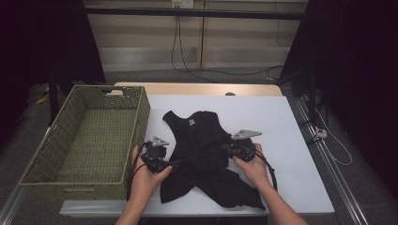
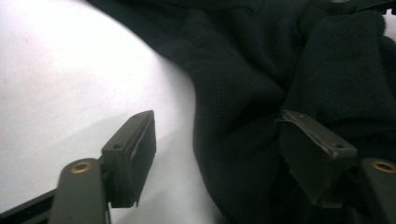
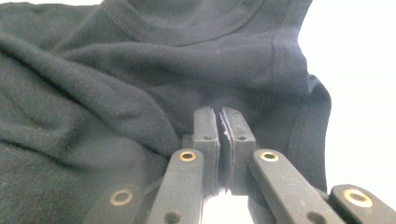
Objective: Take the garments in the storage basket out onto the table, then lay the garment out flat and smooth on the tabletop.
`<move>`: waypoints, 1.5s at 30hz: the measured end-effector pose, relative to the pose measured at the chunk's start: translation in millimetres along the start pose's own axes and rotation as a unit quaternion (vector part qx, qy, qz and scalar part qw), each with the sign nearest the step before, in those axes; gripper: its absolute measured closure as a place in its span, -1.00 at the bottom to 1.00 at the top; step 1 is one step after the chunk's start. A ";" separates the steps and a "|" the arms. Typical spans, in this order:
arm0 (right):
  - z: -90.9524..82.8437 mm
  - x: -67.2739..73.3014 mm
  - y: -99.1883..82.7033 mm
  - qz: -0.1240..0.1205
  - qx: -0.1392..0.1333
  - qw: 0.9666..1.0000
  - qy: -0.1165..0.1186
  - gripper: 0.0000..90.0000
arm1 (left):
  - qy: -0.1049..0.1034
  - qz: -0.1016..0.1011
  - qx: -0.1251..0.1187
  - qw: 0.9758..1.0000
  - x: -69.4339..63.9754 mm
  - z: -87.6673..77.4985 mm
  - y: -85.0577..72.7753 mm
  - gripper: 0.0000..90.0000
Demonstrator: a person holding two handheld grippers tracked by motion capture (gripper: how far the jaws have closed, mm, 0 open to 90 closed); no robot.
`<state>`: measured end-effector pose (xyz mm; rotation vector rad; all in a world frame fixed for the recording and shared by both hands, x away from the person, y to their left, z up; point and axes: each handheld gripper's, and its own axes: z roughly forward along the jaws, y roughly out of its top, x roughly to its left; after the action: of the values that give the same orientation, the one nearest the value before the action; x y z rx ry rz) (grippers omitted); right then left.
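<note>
A black sleeveless top [image 1: 202, 140] lies crumpled on the white table [image 1: 286, 126], neckline toward the far side. My left gripper [image 1: 176, 163] rests at its left edge, open. In the left gripper view, the left gripper [image 2: 219, 140] has one jaw over bare table and the other over the dark cloth [image 2: 261, 70], and nothing is pinched. My right gripper [image 1: 224, 147] comes in from the top's right side. In the right gripper view, its jaws [image 3: 218, 116] are pressed together at a fold of the top [image 3: 140, 70], just below the armhole seam.
A green woven basket [image 1: 136, 126] stands at the table's left, its near right corner close to my left hand. A wooden board edge [image 1: 197, 88] runs behind the white surface. Bare table lies to the right of the top.
</note>
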<state>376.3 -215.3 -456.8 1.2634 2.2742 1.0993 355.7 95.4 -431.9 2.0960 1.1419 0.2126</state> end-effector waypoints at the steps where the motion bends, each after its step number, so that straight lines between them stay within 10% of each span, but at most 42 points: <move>1: -2.4 -0.7 -0.1 -0.005 -0.008 1.000 -0.006 0.87 | 0.007 0.010 -0.007 1.000 -0.6 0.0 -0.6 -0.43; 7: -17.5 10.6 -2.5 -0.019 -0.023 0.999 0.015 0.30 | 0.005 0.006 -0.004 1.000 -3.2 3.5 -5.0 -0.48; 12: -11.8 20.0 -15.2 -0.042 -0.005 0.999 0.023 0.43 | -0.008 0.005 0.000 1.000 -8.5 12.8 -8.1 -0.26; 15: -14.1 23.6 -16.1 -0.061 0.001 0.998 0.030 0.83 | -0.043 0.009 0.001 0.999 -10.7 16.6 -8.5 0.10; 22: -21.2 30.2 -23.7 -0.065 0.006 0.996 0.061 1.00 | -0.037 0.015 0.019 0.999 -16.8 15.5 -6.0 0.65; 45: -53.0 63.0 -50.7 -0.087 0.016 0.990 0.113 1.00 | -0.082 0.047 0.052 0.994 -35.8 -10.8 -26.8 0.83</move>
<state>280.2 -204.4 -454.5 0.9726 2.5207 1.1977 311.8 82.1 -435.2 2.2168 0.9763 0.0253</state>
